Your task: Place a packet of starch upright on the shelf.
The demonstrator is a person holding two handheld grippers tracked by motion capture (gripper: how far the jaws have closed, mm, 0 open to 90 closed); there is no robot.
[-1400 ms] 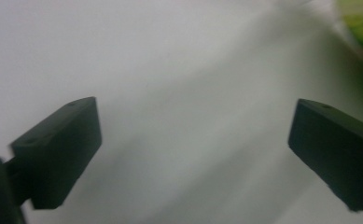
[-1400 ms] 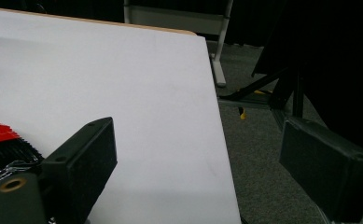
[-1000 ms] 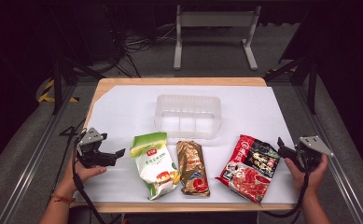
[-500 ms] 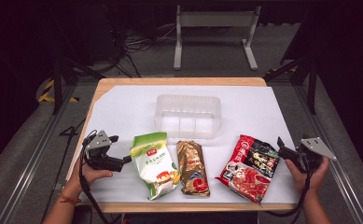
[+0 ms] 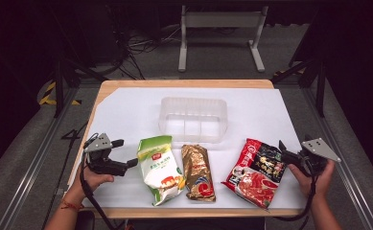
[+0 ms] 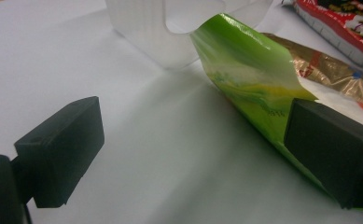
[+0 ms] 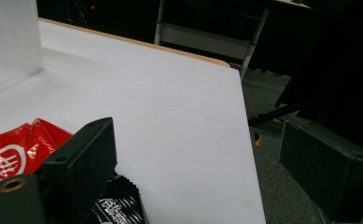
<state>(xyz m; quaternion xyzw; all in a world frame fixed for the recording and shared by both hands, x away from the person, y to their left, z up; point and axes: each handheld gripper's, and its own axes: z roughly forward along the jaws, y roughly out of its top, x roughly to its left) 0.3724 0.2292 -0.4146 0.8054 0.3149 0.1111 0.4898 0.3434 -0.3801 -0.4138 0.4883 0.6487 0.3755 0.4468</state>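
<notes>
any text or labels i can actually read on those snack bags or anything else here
None can be quoted with confidence.
Green and white bag: printed label, too small and blurred to read.
Gold bag: printing too blurred to read.
Red and black bag: white characters in a circle and white script on its black edge in the right gripper view, not legible.
Clear plastic tray: no text visible.

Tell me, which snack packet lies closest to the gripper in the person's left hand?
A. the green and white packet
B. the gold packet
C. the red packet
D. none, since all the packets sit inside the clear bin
A: in the high view the left gripper sits open right beside the green and white packet, and in the left gripper view one jaw is close against that packet's edge.
</notes>
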